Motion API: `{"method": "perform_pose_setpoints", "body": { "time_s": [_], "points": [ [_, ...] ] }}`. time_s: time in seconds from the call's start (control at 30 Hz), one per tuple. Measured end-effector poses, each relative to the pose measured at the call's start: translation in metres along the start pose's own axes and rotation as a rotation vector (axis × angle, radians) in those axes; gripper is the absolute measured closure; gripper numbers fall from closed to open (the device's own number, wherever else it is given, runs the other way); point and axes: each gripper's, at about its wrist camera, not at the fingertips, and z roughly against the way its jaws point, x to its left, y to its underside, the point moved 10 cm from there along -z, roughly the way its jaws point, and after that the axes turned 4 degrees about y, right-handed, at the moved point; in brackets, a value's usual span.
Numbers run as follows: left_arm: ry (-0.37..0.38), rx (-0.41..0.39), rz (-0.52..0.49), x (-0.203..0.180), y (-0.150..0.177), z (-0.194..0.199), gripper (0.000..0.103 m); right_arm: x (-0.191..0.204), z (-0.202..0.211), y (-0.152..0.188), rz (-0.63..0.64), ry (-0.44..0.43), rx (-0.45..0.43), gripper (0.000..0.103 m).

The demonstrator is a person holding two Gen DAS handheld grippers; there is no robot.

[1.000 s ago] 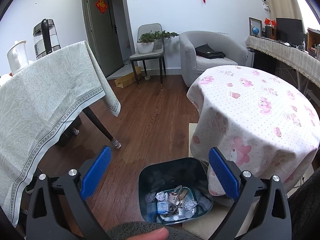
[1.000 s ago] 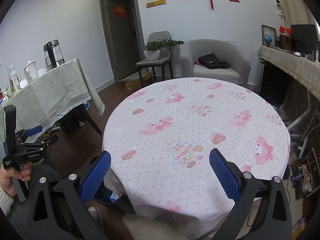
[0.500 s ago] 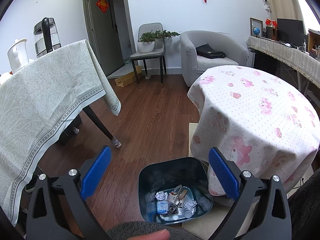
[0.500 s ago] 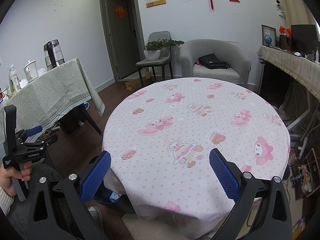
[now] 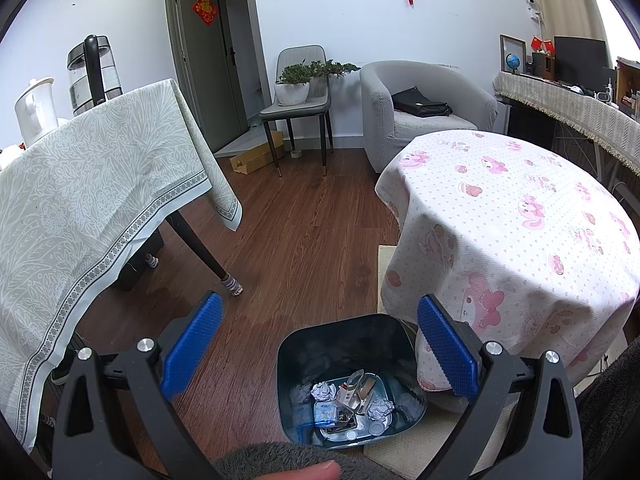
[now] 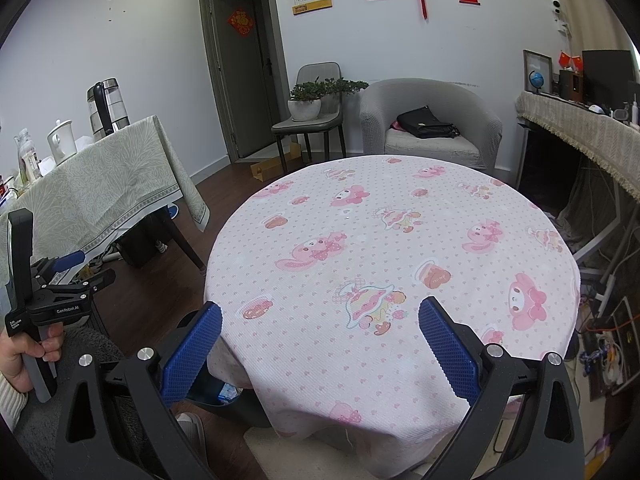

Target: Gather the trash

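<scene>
1. Left gripper [image 5: 318, 344]: we see its blue-padded fingers [image 5: 192, 350] spread wide with nothing between them; it hangs over the wooden floor [image 5: 304, 240], looking down at the bin [image 5: 340, 336].
2. The bin is dark blue, on the floor just beside the hanging edge of the pink tablecloth [image 5: 520, 216]; its far right corner seems to touch the cloth, though we cannot be sure from this angle.
3. Trash in the bin: crumpled paper balls [image 5: 323, 391], a silvery folded wrapper [image 5: 356, 390], a small blue-and-white packet [image 5: 325, 414]; smaller bits at the bottom are too small for us to name.
4. Right gripper [image 6: 320, 346]: fingers [image 6: 448, 352] likewise wide apart and holding nothing; it sits at the near edge of the round table, over the cartoon-print cloth [image 6: 392, 248]; we see only the printed figures on the cloth top.
5. In the right wrist view the left gripper [image 6: 60, 280] shows at far left, held in the person's hand [image 6: 28, 354]; the bin's rim [image 6: 224, 404] peeks out under the cloth edge.
6. Surroundings: a second table under a green patterned cloth [image 5: 80, 200] with a kettle [image 5: 94, 74] and a white jug [image 5: 34, 110] on it; a grey armchair [image 5: 424, 108] carrying a black bag [image 5: 420, 104]; a chair bearing a potted plant [image 5: 296, 84]; a closed door [image 5: 208, 60].
</scene>
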Motion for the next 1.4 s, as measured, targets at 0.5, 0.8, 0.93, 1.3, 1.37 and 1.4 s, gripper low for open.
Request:
{"method": "perform_pose_setpoints", "body": {
  "time_s": [0.5, 0.8, 0.93, 1.3, 1.37, 1.4],
  "points": [
    [0.000, 0.000, -0.001, -0.0004, -0.0001, 0.0002, 0.003, 0.0002, -0.0002, -0.0008, 0.001, 0.000, 0.001, 0.003],
    [0.013, -0.017, -0.009, -0.0025, 0.0010, 0.0036, 0.003, 0.0001, -0.0003, -0.0007, 0.001, 0.001, 0.002, 0.003],
    [0.013, -0.020, -0.014, -0.0038, 0.0012, 0.0048, 0.003, 0.0002, -0.0005, -0.0012, 0.002, 0.001, 0.002, 0.003],
    [0.008, -0.025, -0.028, -0.0081, 0.0001, 0.0060, 0.004, 0.0007, -0.0005, -0.0012, 0.003, 0.001, 0.003, 0.003],
    [0.008, -0.026, -0.028, -0.0083, 0.0000, 0.0063, 0.004, -0.0002, -0.0011, -0.0001, 0.004, 0.001, 0.003, 0.003],
    [0.007, -0.026, -0.028, -0.0083, 0.0000, 0.0066, 0.004, -0.0003, -0.0010, 0.0004, 0.004, 0.001, 0.003, 0.003]
  ]
}}
